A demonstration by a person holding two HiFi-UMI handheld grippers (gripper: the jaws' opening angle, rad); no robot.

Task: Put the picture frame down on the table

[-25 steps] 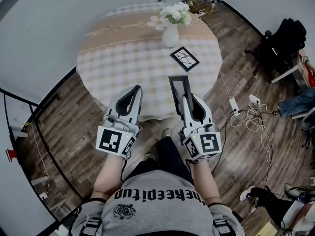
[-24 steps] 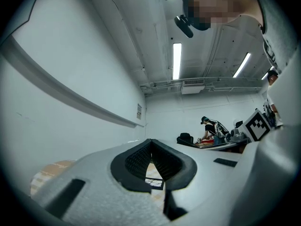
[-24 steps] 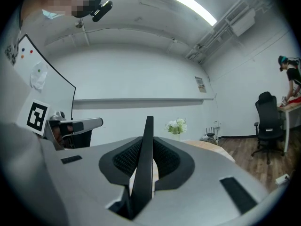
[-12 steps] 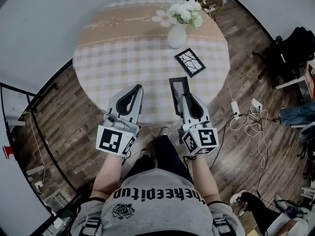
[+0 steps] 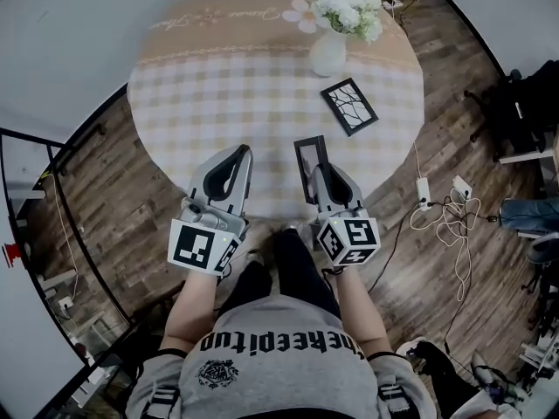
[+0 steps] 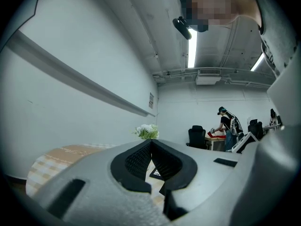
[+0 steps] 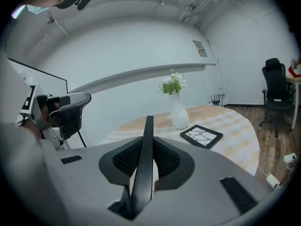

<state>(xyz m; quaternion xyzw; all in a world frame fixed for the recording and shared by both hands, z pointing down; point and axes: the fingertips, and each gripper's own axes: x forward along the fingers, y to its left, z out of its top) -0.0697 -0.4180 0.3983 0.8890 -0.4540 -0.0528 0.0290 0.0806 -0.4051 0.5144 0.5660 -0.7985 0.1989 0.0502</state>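
My right gripper [image 5: 316, 171] is shut on a black picture frame [image 5: 311, 158], held edge-on above the near edge of the round table [image 5: 218, 85]. The right gripper view shows the frame [image 7: 146, 159] as a thin black bar clamped between the jaws. My left gripper [image 5: 238, 157] hovers beside it over the table's near edge, shut with nothing in it; its closed jaws [image 6: 151, 145] meet at a point. A second black frame [image 5: 349, 106] with a white crackle picture lies flat on the table to the right, also in the right gripper view [image 7: 201, 135].
A white vase of white flowers [image 5: 333, 42] stands at the table's far right, seen too as a vase [image 7: 178, 112]. A checked cloth covers the table. A power strip and cables [image 5: 441, 208] lie on the wood floor to the right. A person [image 6: 228, 126] stands far across the room.
The view has shifted closer to the table; both grippers now sit nearer its edge, and the right gripper with the frame has drifted slightly left.
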